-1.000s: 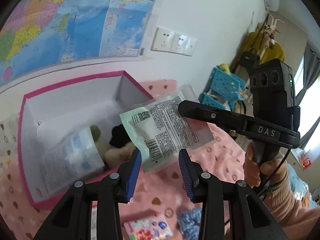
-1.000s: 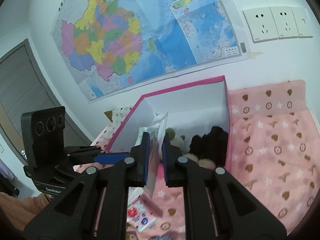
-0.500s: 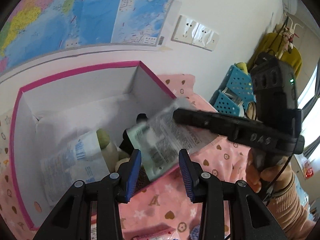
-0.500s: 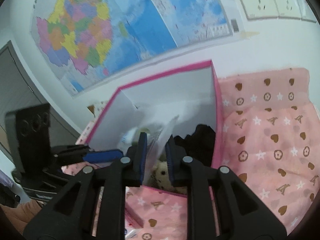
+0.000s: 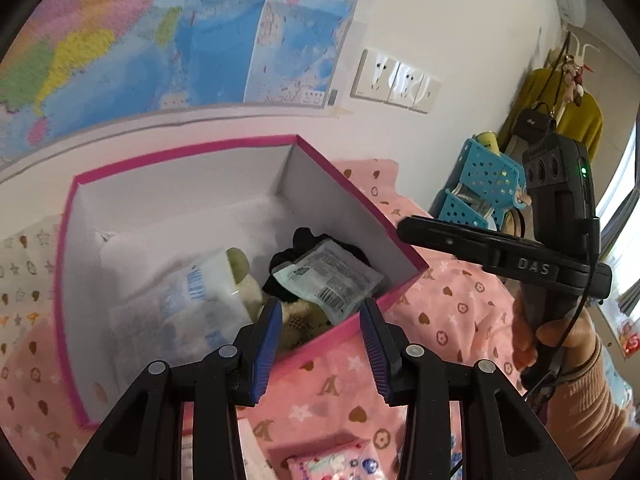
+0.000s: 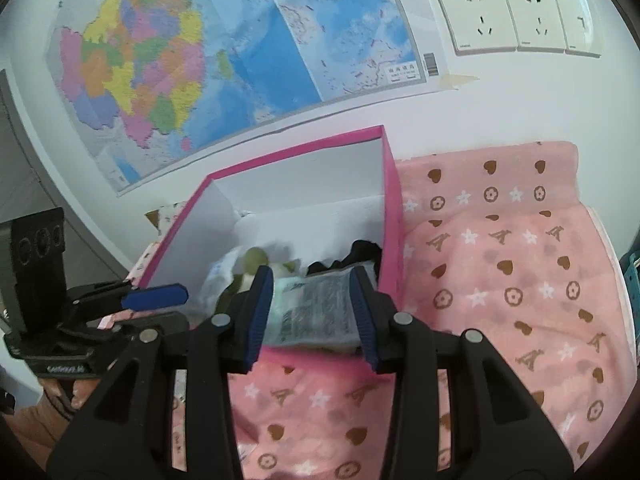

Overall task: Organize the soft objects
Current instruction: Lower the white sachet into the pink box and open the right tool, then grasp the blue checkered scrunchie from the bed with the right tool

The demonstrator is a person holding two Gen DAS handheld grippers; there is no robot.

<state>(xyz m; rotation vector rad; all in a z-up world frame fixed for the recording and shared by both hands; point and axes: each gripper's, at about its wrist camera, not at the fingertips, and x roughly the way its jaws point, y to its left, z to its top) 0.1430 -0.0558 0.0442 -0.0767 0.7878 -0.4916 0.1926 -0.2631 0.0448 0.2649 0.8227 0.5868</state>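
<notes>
Two grippers are in your hands, and both have their jaws spread apart with nothing between the pads. Your left gripper (image 5: pixel 320 322) sits at the lower centre of its own view, just above the near rim of the pink-edged white cardboard box (image 5: pixel 180 184), which rests on the pink blanket printed with brown hearts and white stars (image 5: pixel 452 308). Inside the box, toward its right side, the clear plastic packet with a green corner and a printed barcode label (image 5: pixel 330 278) lies flat on top of a black soft item (image 5: pixel 308 240). Left of it you can see a larger crinkled white plastic pack with blue print (image 5: pixel 176 304), with a beige plush toy (image 5: pixel 292 316) tucked between them at the near wall. Your right gripper (image 6: pixel 314 312) hovers over the near edge of the same box in its view, and the clear packet (image 6: pixel 312 308) shows in the gap between its blue pads without touching them as far as you can tell. At the bottom centre of the left view, a pink printed pouch (image 5: pixel 336 460) lies on the blanket outside the box. A coloured wall map (image 6: pixel 200 60) hangs across the upper part of both views.
</notes>
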